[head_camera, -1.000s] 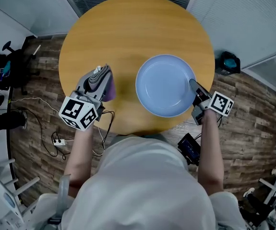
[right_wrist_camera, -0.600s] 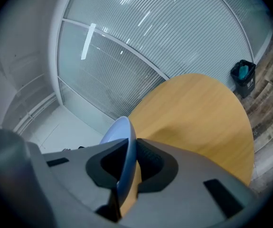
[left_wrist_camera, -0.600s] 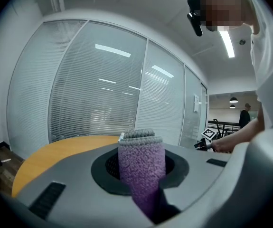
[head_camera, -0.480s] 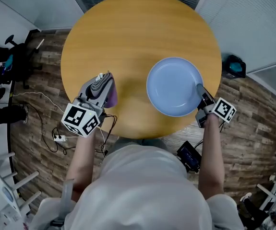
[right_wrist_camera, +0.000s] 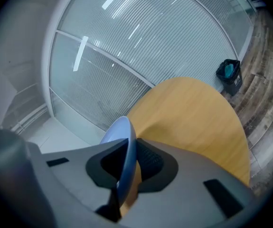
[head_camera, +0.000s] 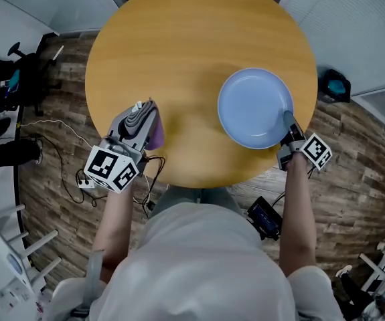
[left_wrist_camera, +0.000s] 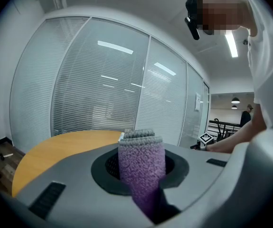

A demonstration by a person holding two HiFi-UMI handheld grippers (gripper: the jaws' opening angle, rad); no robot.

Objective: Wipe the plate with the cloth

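Observation:
A pale blue plate [head_camera: 254, 108] lies over the right part of the round wooden table [head_camera: 192, 45]. My right gripper [head_camera: 288, 120] is shut on its near right rim; in the right gripper view the plate's rim [right_wrist_camera: 126, 148] runs edge-on between the two jaws. A folded purple and grey cloth [head_camera: 149, 126] is pinched in my left gripper [head_camera: 144, 116] over the table's near left part. In the left gripper view the cloth [left_wrist_camera: 141, 167] stands up between the jaws.
A dark bin [head_camera: 333, 85] stands on the wood floor right of the table, also seen as the bin [right_wrist_camera: 230, 75] in the right gripper view. Cables and a power strip [head_camera: 85, 179] lie on the floor at the left. Glass walls with blinds surround the room.
The plate, held by my right gripper, has shifted right and farther across the table while coming lower. The left gripper with the cloth has hardly moved.

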